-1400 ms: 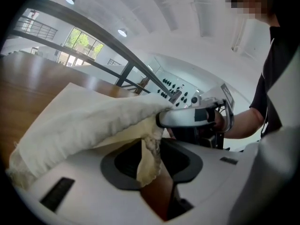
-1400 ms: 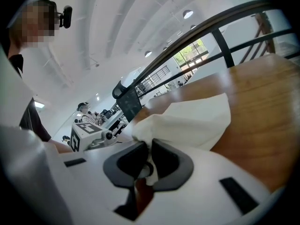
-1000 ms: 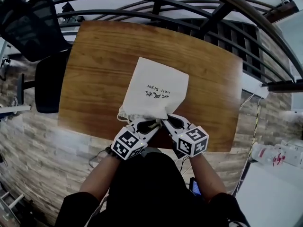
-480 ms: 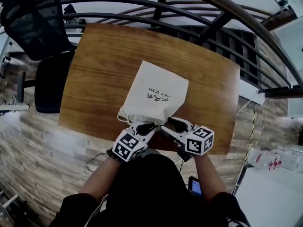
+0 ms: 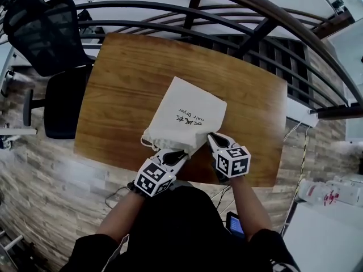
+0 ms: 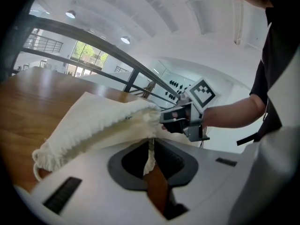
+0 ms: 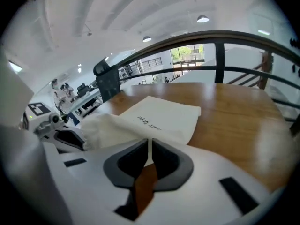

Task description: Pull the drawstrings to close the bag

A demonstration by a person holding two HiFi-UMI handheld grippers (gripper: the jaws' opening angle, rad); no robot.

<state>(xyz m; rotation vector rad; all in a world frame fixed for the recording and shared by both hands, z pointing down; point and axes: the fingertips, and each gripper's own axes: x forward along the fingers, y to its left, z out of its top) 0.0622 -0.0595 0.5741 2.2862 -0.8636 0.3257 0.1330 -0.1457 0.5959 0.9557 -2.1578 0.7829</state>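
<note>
A cream drawstring bag (image 5: 184, 115) with black print lies on the wooden table (image 5: 125, 78), its gathered mouth toward me. My left gripper (image 5: 172, 153) is at the mouth's near edge, shut on a strip of the bag's drawstring cloth (image 6: 150, 149) that runs down between its jaws. My right gripper (image 5: 213, 138) is at the mouth's right corner. Its jaws have just been closing, and a thin white drawstring (image 7: 150, 150) is pinched between them. In the left gripper view the bag (image 6: 98, 125) bunches up toward the right gripper (image 6: 180, 118).
The table's near edge (image 5: 170, 171) is right under both grippers. A black office chair (image 5: 48, 33) stands at the far left. A dark curved railing (image 5: 227, 10) runs behind the table. The floor is pale stone-patterned tile (image 5: 45, 169).
My right gripper stood open to the right of the mouth half a second ago; it has moved in toward the bag and shut on the string. The left gripper has stayed put.
</note>
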